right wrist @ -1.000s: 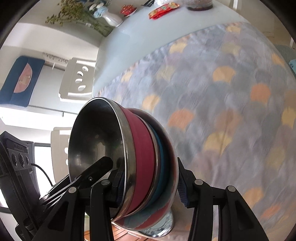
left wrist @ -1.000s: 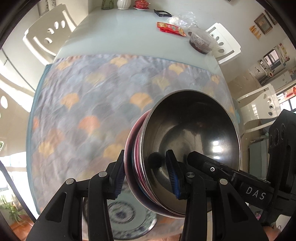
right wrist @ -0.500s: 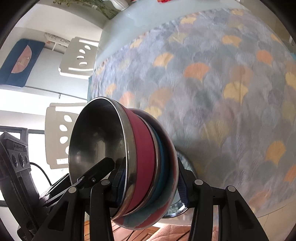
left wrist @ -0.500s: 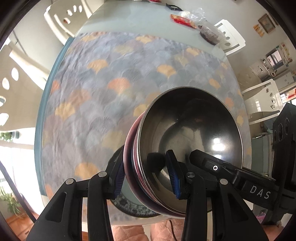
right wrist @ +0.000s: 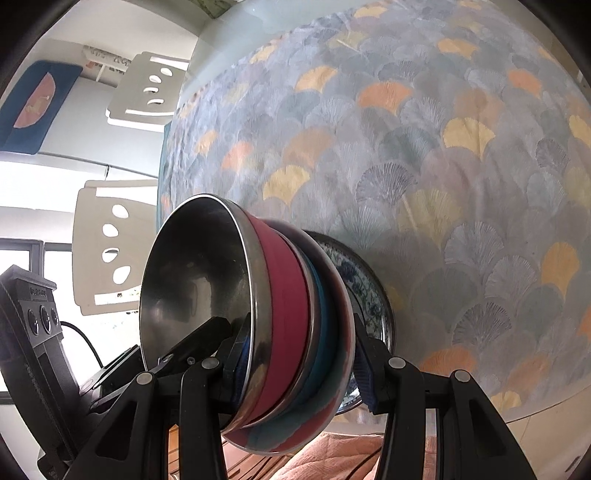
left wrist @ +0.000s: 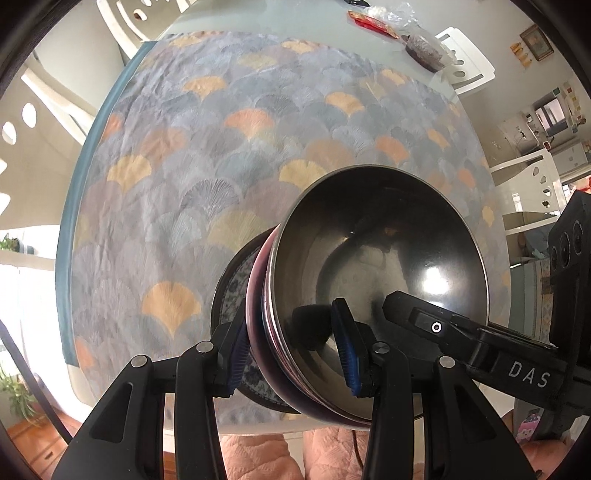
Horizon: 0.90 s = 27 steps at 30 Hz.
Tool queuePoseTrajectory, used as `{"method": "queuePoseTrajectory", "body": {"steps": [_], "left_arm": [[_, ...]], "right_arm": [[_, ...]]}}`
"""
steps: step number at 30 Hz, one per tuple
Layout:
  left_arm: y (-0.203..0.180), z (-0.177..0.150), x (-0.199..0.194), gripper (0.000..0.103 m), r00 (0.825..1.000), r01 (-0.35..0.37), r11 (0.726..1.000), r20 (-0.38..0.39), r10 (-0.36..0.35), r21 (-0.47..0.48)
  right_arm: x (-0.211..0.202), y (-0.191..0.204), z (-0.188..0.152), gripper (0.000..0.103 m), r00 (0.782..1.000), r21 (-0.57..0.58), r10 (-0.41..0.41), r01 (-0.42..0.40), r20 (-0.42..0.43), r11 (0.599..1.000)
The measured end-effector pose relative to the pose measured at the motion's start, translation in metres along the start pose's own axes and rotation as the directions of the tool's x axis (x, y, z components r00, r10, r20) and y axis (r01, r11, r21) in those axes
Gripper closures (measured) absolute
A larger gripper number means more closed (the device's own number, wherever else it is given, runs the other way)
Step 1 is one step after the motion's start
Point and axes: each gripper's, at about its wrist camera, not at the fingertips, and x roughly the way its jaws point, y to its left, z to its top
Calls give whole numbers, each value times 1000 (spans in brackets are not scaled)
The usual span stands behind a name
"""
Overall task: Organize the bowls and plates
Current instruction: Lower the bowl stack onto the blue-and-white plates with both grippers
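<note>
1. My left tongs [left wrist: 293,350] were clenched on the rim of a nested stack of bowls [left wrist: 280,325], one blue pad [left wrist: 347,354] inside the top steel bowl [left wrist: 376,266] and the other against the stack's outer side.
2. My right tongs [right wrist: 303,363] gripped the same stack of bowls [right wrist: 295,314] from the opposite rim, one pad tucked inside the steel bowl [right wrist: 192,269] and the other pressed on the outermost shell.
3. The stack, tipped on its side between both tongs, showed a steel bowl, a red-walled bowl [right wrist: 286,295], a teal band and a reddish outer bowl.
4. Just behind the stack sat a blue-and-white patterned plate [right wrist: 369,295] near the table's front edge; I could not tell whether the bowls touched it.
5. In the left view the plate [left wrist: 232,291] peeked out past the stack's left side.
6. A tablecloth [left wrist: 221,166] printed with fan-shaped leaves covered the near table.
7. Farther off lay a red packet [left wrist: 373,24] and a wrapped dark bowl [left wrist: 424,55] on bare glass.
8. White chairs [right wrist: 110,251] stood around the table.
9. A pink quilted garment [left wrist: 266,458] showed below the table edge.
</note>
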Motion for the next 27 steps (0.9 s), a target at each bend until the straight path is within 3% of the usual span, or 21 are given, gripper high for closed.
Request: {"method": "queuePoseTrajectory", "body": {"steps": [22, 27], "left_arm": [[12, -16, 18, 64, 999, -8, 1000, -44, 8, -19], [12, -18, 6, 61, 1000, -11, 1000, -3, 11, 1]], "right_arm": [[18, -4, -16, 57, 998, -15, -6, 6, -58, 1000], [13, 2, -16, 57, 998, -94, -24, 18, -58, 995]]}}
